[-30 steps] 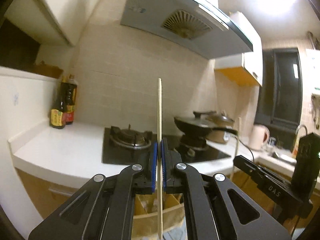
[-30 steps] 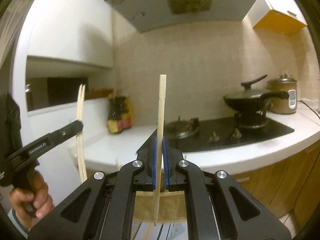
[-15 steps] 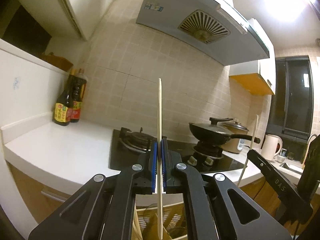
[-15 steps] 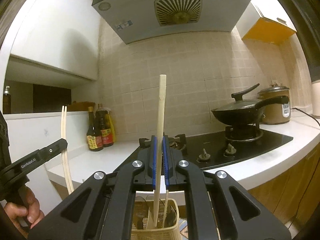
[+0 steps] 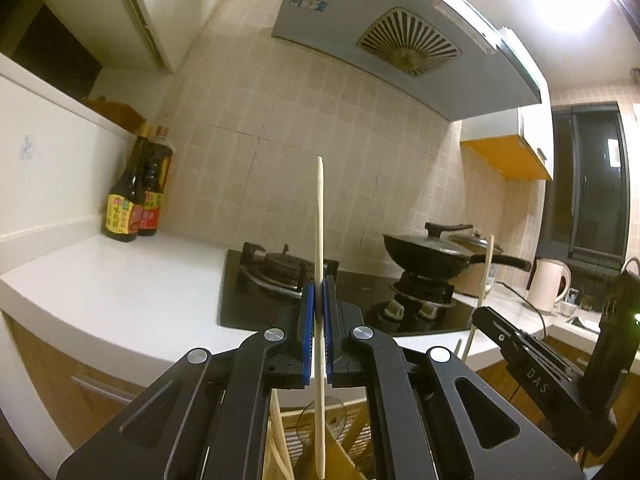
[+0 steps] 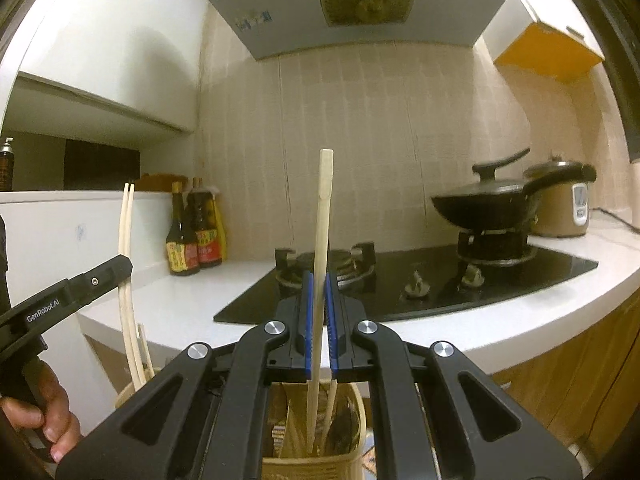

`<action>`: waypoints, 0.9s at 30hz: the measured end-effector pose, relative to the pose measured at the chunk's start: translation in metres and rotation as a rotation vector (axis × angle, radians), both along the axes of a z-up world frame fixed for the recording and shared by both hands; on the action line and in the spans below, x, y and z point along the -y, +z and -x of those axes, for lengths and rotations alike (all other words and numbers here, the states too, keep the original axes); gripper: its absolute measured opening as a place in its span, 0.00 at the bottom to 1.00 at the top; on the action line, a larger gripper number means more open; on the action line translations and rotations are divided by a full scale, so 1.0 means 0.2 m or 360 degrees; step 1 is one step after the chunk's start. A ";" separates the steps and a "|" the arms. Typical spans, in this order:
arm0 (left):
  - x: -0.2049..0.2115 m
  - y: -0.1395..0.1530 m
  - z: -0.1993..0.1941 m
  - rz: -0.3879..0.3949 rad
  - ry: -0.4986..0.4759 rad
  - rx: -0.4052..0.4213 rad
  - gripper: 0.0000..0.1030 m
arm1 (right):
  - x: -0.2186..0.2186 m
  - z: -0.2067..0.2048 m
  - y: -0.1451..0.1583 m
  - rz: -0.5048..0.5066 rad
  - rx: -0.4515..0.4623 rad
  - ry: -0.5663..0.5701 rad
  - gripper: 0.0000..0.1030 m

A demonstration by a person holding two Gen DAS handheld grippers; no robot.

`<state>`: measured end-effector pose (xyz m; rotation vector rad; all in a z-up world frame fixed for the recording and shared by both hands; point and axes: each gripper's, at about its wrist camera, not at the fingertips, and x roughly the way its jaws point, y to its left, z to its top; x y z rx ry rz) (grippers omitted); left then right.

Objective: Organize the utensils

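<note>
My left gripper (image 5: 319,312) is shut on a pale wooden chopstick (image 5: 319,216) held upright; its lower end hangs over a woven utensil basket (image 5: 352,420) with other utensils in it. From the right wrist view the left gripper (image 6: 120,268) seems to hold a pair of chopsticks (image 6: 126,232) reaching down into a basket rim (image 6: 128,388). My right gripper (image 6: 319,312) is shut on a thicker wooden chopstick (image 6: 323,208), upright, its tip down inside the woven basket (image 6: 312,466). The right gripper (image 5: 486,314) also shows in the left wrist view.
Behind stands a white counter (image 5: 120,276) with a black gas hob (image 5: 288,276), a lidded wok (image 5: 432,248), a rice cooker (image 6: 560,208), sauce bottles (image 5: 136,192) and a kettle (image 5: 550,284). A range hood (image 5: 400,40) hangs above. Wooden cabinet fronts (image 6: 580,380) lie below the counter.
Both grippers have dropped lower toward the basket with their chopsticks still clamped; the views tilted upward, and the right chopstick's tip now reaches inside the basket.
</note>
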<state>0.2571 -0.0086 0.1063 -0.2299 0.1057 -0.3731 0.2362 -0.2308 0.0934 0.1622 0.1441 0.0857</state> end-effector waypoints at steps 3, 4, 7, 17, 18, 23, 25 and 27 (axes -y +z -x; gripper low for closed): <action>-0.01 -0.02 0.01 -0.0016 -0.0035 -0.0020 0.03 | 0.01 0.00 -0.03 -0.0023 -0.0069 0.0038 0.05; -0.01 -0.03 0.01 -0.0019 -0.0049 -0.0030 0.03 | 0.02 0.01 -0.04 -0.0028 -0.0104 0.0057 0.05; -0.05 -0.04 0.05 -0.0002 -0.0110 -0.0084 0.16 | 0.04 0.04 -0.06 -0.0066 -0.0191 0.0129 0.09; -0.18 -0.01 0.31 -0.0021 -0.0237 -0.0168 0.53 | 0.08 0.38 -0.09 -0.0077 -0.0324 0.0205 0.58; -0.19 0.00 0.35 -0.0032 -0.0240 -0.0166 0.54 | 0.07 0.41 -0.09 -0.0072 -0.0330 0.0210 0.58; -0.21 0.06 0.59 -0.0078 -0.0170 -0.0085 0.62 | 0.04 0.59 -0.05 -0.0037 -0.0331 0.0227 0.59; -0.21 0.05 0.69 -0.0105 -0.0108 -0.0027 0.67 | 0.03 0.66 -0.04 -0.0023 -0.0318 0.0228 0.61; -0.19 0.03 0.77 -0.0125 -0.0084 -0.0011 0.68 | 0.00 0.71 -0.03 -0.0004 -0.0317 0.0237 0.63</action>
